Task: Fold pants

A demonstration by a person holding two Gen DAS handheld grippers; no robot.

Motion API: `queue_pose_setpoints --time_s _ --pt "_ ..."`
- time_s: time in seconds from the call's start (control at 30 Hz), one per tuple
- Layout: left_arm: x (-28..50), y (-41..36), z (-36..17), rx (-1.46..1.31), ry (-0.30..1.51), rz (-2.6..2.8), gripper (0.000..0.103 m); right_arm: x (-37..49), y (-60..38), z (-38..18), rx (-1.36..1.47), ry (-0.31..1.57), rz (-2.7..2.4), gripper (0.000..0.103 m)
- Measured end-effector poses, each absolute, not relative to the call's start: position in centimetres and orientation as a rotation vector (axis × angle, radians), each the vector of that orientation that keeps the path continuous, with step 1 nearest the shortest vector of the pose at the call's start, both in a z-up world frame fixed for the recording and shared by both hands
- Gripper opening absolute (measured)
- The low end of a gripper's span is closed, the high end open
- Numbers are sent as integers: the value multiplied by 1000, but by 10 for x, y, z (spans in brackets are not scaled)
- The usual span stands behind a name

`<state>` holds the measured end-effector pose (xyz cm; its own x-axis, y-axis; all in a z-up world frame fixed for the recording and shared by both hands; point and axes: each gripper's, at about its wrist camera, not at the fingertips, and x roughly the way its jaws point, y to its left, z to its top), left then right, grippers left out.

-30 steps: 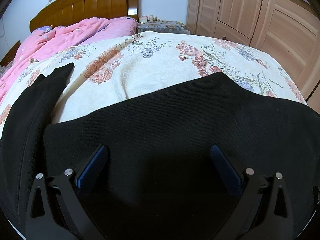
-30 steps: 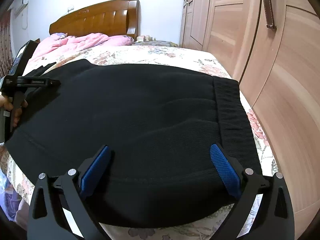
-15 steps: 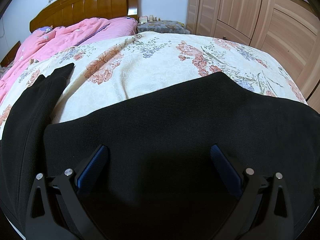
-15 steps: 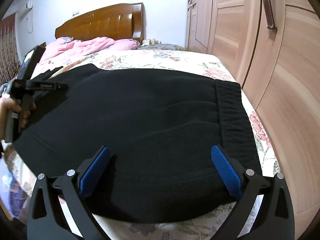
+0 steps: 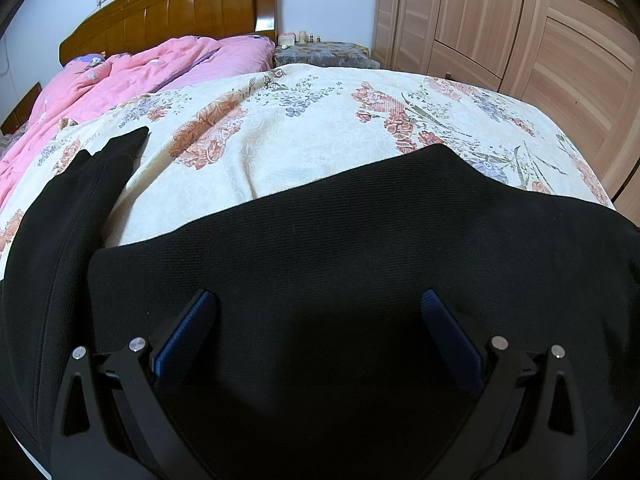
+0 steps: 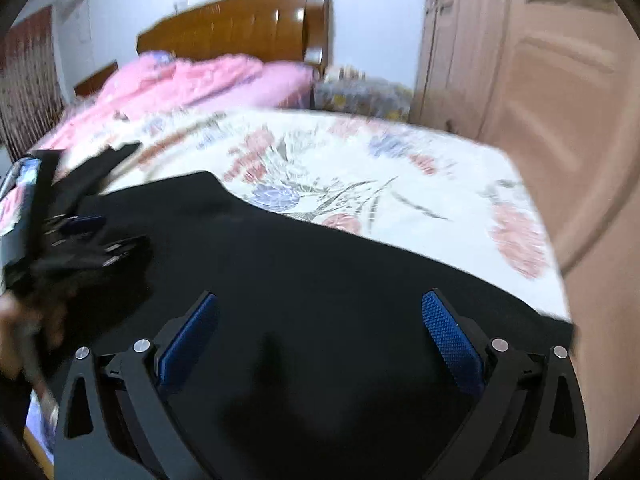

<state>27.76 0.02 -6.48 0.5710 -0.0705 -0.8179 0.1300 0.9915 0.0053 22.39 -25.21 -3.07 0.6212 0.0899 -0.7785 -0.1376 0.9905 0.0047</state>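
Note:
Black pants (image 5: 340, 248) lie spread on the floral bed sheet (image 5: 304, 132), one leg reaching up at the left (image 5: 72, 216). My left gripper (image 5: 319, 320) is open, its blue pads wide apart just above the black cloth. My right gripper (image 6: 320, 324) is open over the pants (image 6: 320, 280) too, holding nothing. The right wrist view is motion-blurred. The left gripper (image 6: 76, 236) shows at that view's left edge over the cloth.
A pink quilt (image 5: 132, 76) is bunched at the head of the bed under a wooden headboard (image 5: 180, 12). A nightstand (image 5: 324, 50) stands beside it. Wooden wardrobe doors (image 5: 520, 32) run close along the bed's right side.
My right gripper has swung forward over the pants; its view now shows more sheet and is blurred. The left gripper has not moved.

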Motion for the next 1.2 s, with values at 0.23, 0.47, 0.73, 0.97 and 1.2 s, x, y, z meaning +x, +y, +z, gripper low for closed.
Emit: queue_pose_setpoints --time_s 0.23,0.47,0.73,0.97,1.2 --pt "279 1 -63 66 968 -128 102 238 -287 -54 104 951 46 98" --pt "288 -40 -22 22 906 -346 101 227 -309 -46 253 859 111 98" --pt "353 -85 -66 174 967 -307 102 223 -317 -42 343 806 163 98" --pt "353 -55 -60 13 931 -261 102 222 -317 -43 336 805 158 98" --pt "316 -4 -5 53 840 -149 101 222 -313 -43 312 809 135 98"
